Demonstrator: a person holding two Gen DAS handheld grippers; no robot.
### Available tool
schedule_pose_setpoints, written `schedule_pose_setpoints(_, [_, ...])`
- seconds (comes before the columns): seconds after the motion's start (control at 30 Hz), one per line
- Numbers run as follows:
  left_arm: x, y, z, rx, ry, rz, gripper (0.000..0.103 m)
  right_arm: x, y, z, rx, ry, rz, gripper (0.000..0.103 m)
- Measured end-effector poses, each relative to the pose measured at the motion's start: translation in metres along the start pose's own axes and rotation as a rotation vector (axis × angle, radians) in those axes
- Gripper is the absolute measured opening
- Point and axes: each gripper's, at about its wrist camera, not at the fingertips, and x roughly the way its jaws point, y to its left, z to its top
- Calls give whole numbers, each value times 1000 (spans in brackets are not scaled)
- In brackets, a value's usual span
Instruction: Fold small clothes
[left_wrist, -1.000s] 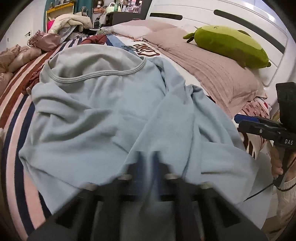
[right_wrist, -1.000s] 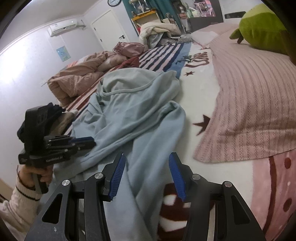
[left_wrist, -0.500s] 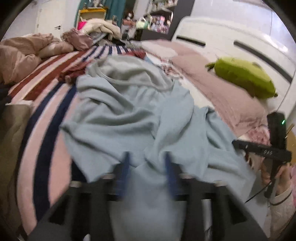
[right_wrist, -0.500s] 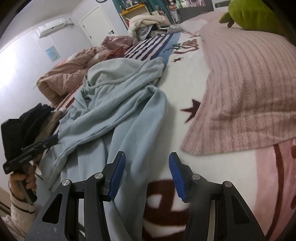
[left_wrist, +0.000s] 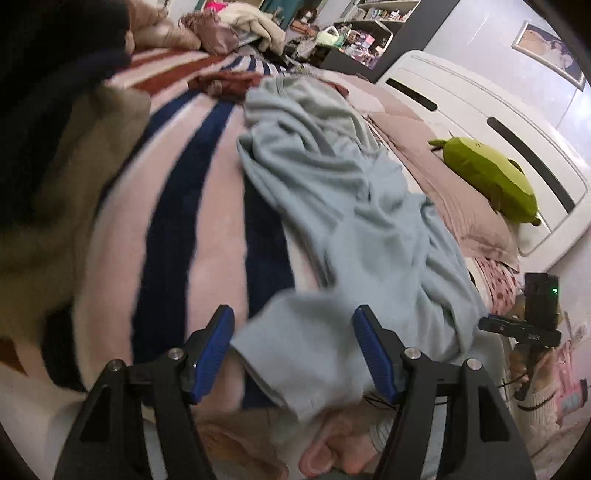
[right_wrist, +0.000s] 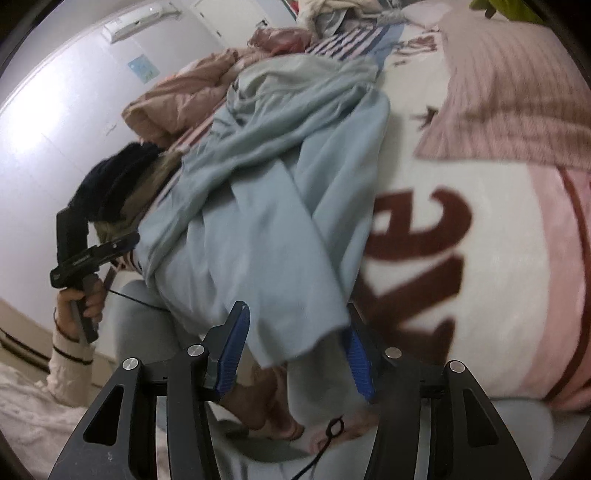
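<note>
The light-blue long-sleeved top (left_wrist: 343, 206) lies crumpled on the bed, over the striped blanket (left_wrist: 177, 206), its hem end spilling past the near edge toward both tools. The left tool (left_wrist: 293, 343) has just been opening and stands wide, a loose corner of the top between its blue pads without being pressed. The right tool (right_wrist: 295, 354) stands about half open around the frayed lower edge (right_wrist: 295, 350) of the same garment; no pad visibly pinches it.

The risk, as I judge it, is plain — the cloth is bunched in several overlapping layers, so a close here could catch one layer or a sleeve rather than the true hem corner, and the fold would come out skewed. With nothing gripped, the overhanging end may also slide further off the bed — toward the person's foot (right_wrist: 266, 402) below.
</note>
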Motion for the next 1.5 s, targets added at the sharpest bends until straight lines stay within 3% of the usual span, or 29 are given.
schedule_pose_setpoints(0.13, [16, -22, -17, 37, 54, -83, 63, 7, 5, -4, 1, 1, 15, 47])
schedule_pose_setpoints(0.3, [34, -56, -24, 97, 47, -26, 63, 15, 13, -3, -16, 21, 7, 47])
schedule_pose_setpoints(0.37, [39, -65, -24, 88, 43, -20, 62, 17, 17, 0, -12, 17, -3, 39])
schedule_pose_setpoints(0.4, [42, -72, -24, 93, 41, -4, 60, 18, 20, 1, -24, 11, -20, 28])
schedule_pose_setpoints(0.43, [44, -77, -25, 104, 36, 24, 58, 20, 23, 1, -35, 8, -30, 26])
schedule_pose_setpoints(0.53, [46, -87, -28, 143, 22, 131, 34, 26, 31, 4, -57, -12, -33, 16])
schedule_pose_setpoints(0.57, [45, -85, -29, 147, 20, 145, 22, 28, 32, 5, -59, -19, -34, 14])
schedule_pose_setpoints(0.6, [42, -83, -28, 145, 19, 144, 17, 28, 33, 5, -55, -34, -28, 13])
schedule_pose_setpoints(0.67, [31, -73, -28, 114, 4, 105, 15, 25, 32, 4, -40, -59, -8, 12])
schedule_pose_setpoints(0.97, [-36, -47, -22, 78, -114, 103, 10, -23, 32, -9, 4, -165, 109, 7])
schedule_pose_setpoints(1.1, [-63, -49, -20, 88, -145, 50, 10, -32, 45, -10, -24, -171, 148, 6])
schedule_pose_setpoints(1.17, [-63, -51, -18, 99, -148, 36, 11, -31, 52, -6, -60, -171, 112, 6])
schedule_pose_setpoints(1.37, [-8, -50, -21, 64, -23, -19, 14, -14, 39, 1, -31, -131, 39, 7])
schedule_pose_setpoints(1.43, [1, -53, -23, 64, -1, -18, 26, -10, 37, 0, -42, -95, -10, 10])
schedule_pose_setpoints(1.47, [1, -54, -23, 69, 4, -9, 44, -10, 36, -1, -41, -85, -47, 12])
schedule_pose_setpoints(1.5, [-2, -55, -24, 76, 1, 4, 59, -12, 34, 0, -40, -82, -98, 21])
